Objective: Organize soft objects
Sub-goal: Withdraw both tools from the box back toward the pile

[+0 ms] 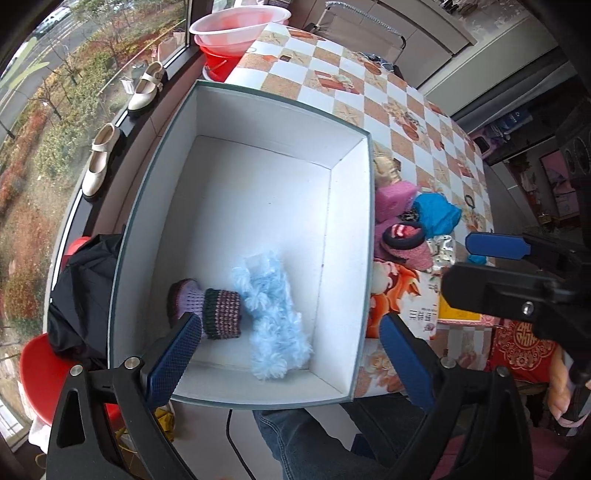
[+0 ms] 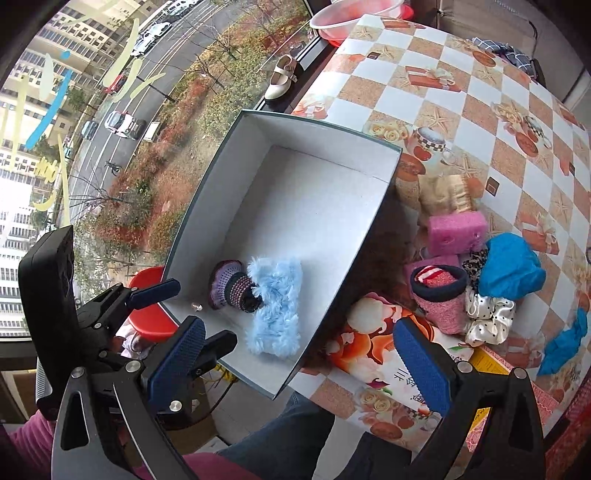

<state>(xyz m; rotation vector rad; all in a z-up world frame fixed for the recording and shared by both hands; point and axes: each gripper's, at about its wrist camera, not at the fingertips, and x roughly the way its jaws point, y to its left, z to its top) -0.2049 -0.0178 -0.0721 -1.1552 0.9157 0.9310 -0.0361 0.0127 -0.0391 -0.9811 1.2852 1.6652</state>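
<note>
A white box with a grey-green rim [image 1: 280,101] stands at the table's left edge. In its near corner lie a purple knitted bootie [image 1: 207,306] and a pale blue fluffy piece [image 1: 273,317], touching each other. My left gripper [image 1: 290,321] hangs open above them, with nothing between its blue pads. My right gripper [image 2: 299,325] is open and empty too, above the box's near right corner [image 2: 280,395]. Right of the box is a heap of soft things: a pink sponge [image 2: 456,232], a blue cloth [image 2: 511,269], a pink sock with a dark cuff [image 2: 439,291] and a dotted white scrunchie [image 2: 487,317].
A flower-printed tissue pack [image 2: 373,343] lies by the box's near right side. Cream shoes [image 1: 99,158] sit on the windowsill. Pink and red basins [image 1: 236,26] stand beyond the box. A black garment [image 1: 81,291] covers a red stool. A person's jeans [image 1: 306,443] show below.
</note>
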